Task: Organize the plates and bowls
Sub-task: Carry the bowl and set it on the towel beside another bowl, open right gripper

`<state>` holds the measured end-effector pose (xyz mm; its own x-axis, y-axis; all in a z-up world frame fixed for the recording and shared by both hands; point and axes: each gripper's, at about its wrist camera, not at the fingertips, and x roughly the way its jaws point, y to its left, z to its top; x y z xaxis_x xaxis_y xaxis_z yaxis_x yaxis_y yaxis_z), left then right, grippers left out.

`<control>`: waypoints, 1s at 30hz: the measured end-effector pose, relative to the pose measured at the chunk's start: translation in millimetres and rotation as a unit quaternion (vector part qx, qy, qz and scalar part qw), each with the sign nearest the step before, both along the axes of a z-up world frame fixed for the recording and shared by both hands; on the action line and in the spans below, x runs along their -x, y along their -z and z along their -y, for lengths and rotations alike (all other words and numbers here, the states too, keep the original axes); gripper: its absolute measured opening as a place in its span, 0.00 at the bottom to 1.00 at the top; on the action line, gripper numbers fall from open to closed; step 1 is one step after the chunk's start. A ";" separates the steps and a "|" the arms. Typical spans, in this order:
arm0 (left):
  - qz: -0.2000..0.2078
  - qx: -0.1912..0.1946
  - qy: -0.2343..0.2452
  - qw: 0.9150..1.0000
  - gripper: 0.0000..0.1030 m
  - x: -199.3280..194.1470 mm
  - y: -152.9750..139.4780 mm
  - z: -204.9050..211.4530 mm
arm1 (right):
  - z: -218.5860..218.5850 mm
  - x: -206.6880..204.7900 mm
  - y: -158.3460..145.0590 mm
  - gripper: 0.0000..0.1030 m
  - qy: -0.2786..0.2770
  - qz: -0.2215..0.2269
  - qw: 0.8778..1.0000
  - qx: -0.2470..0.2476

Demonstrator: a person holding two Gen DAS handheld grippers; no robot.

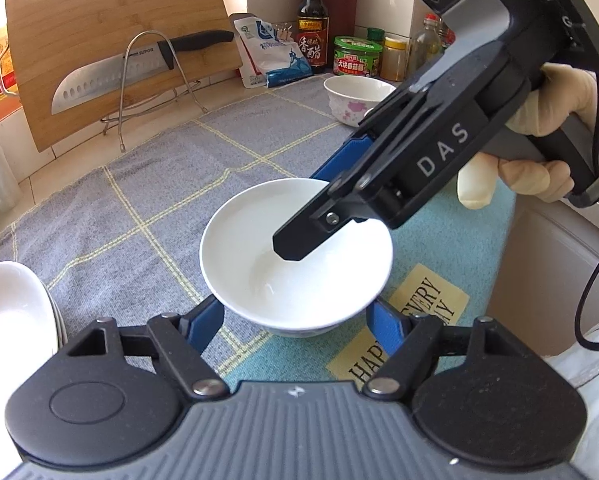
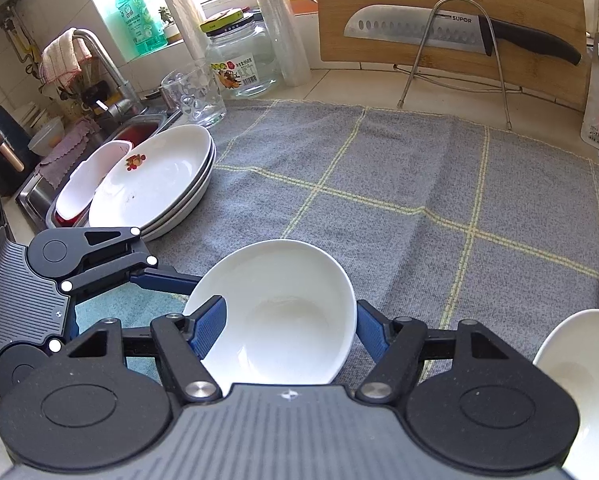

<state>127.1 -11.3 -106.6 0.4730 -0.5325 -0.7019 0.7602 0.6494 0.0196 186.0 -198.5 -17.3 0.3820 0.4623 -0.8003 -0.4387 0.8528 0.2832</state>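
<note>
A plain white bowl (image 1: 295,256) sits on the grey checked cloth (image 1: 147,184). My left gripper (image 1: 295,320) is open, its blue fingers either side of the bowl's near edge. My right gripper (image 1: 319,216) comes in from the right, one finger inside the bowl and one outside its far rim. In the right wrist view the same bowl (image 2: 283,312) lies between my right gripper's open fingers (image 2: 289,326), tilted toward the camera. A stack of white plates (image 2: 155,184) lies at the left. A flowered bowl (image 1: 355,98) stands farther back.
A cutting board (image 1: 111,44) with a knife (image 1: 139,70) on a wire rack leans at the back. Sauce bottles and jars (image 1: 355,54) stand at the back right. A sink (image 2: 99,148), glass jar (image 2: 239,56) and another white bowl (image 2: 583,376) show in the right wrist view.
</note>
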 end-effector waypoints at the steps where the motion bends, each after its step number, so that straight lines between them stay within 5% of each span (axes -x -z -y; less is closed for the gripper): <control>1: 0.000 0.001 0.001 1.000 0.75 -0.2 0.0 0.0 | 0.1 0.2 0.3 0.73 0.001 0.000 1.000 0.000; 4: -0.001 0.005 0.007 1.000 0.77 -0.1 0.3 0.1 | 0.5 0.6 1.7 0.74 0.002 0.001 1.000 0.001; 6: -0.004 0.005 0.010 1.000 0.87 -0.4 0.8 0.7 | 0.4 1.3 3.1 0.77 0.001 0.001 1.000 -0.002; 12: -0.005 0.002 0.010 1.000 0.92 -0.4 2.3 -1.8 | -1.4 6.9 -0.4 1.00 0.006 0.025 1.000 0.004; 22: 0.022 -0.001 0.018 1.000 0.96 -1.5 -15.0 -8.2 | -1.1 17.9 -18.1 1.00 0.016 0.086 0.995 0.050; 30: 0.057 0.012 0.041 0.997 0.99 -11.8 -37.6 2.5 | 20.2 27.5 -43.6 1.00 0.070 0.161 0.979 0.099</control>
<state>138.9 -13.8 -68.9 0.5029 -0.5890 -0.6326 0.8050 0.5857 0.0945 158.5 -218.7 26.2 0.6780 0.2347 -0.6966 -0.3520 0.9356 -0.0273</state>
